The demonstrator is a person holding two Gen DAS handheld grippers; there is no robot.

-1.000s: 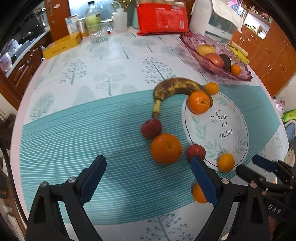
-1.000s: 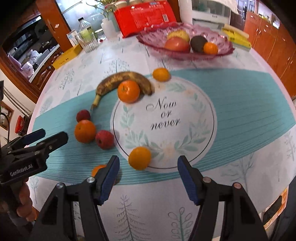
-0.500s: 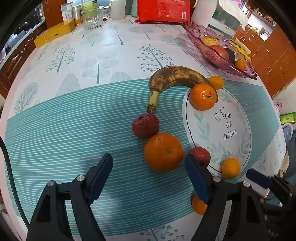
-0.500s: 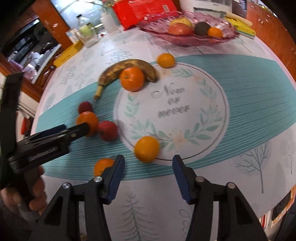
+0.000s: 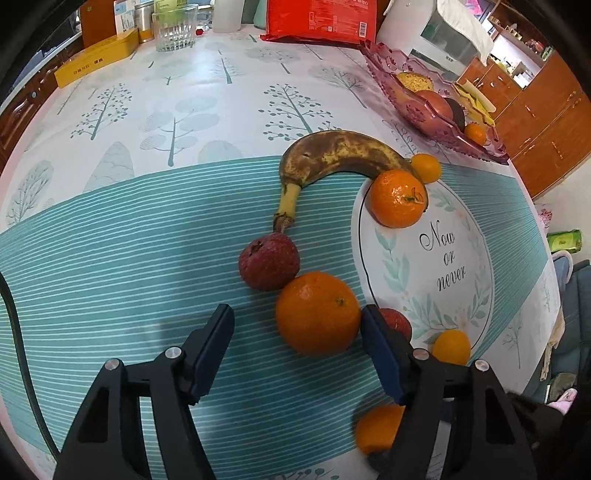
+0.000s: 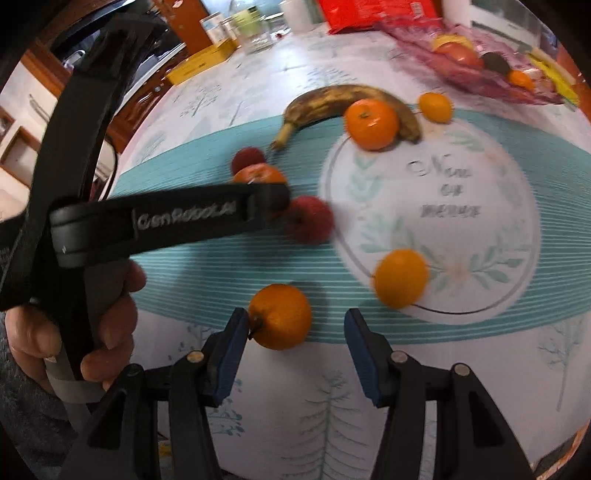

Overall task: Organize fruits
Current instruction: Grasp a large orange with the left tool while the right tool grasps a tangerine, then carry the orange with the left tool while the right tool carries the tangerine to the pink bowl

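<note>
- Left tongs [image 5: 297, 334]: jaws closing around a large, round, dimpled orange [image 5: 317, 313] on the teal-striped tabletop [image 5: 110, 258], not yet clamped.
- Right tongs [image 6: 293, 338]: parted around a small stemmed tangerine [image 6: 279, 316]; no grip.

My left tool [image 5: 297, 334] has matt black plastic arms, blue ribbed pads and bright metal screw heads. My right tool [image 6: 291, 334] is built alike. The tabletop [image 5: 155, 229] wears a smooth printed covering with a faint sheen. The large orange [image 5: 317, 313] has glossy, finely pitted peel. At its eleven o'clock, the red fruit [image 5: 269, 261] looks dull and rough. The banana [image 5: 343, 155] skin is matt and brown-mottled. The fruit dish [image 5: 417, 110] is glossy pink with a patterned, see-through wall; whether glass or plastic I cannot tell. The tumbler [image 5: 173, 31] is clear ribbed glass.
</note>
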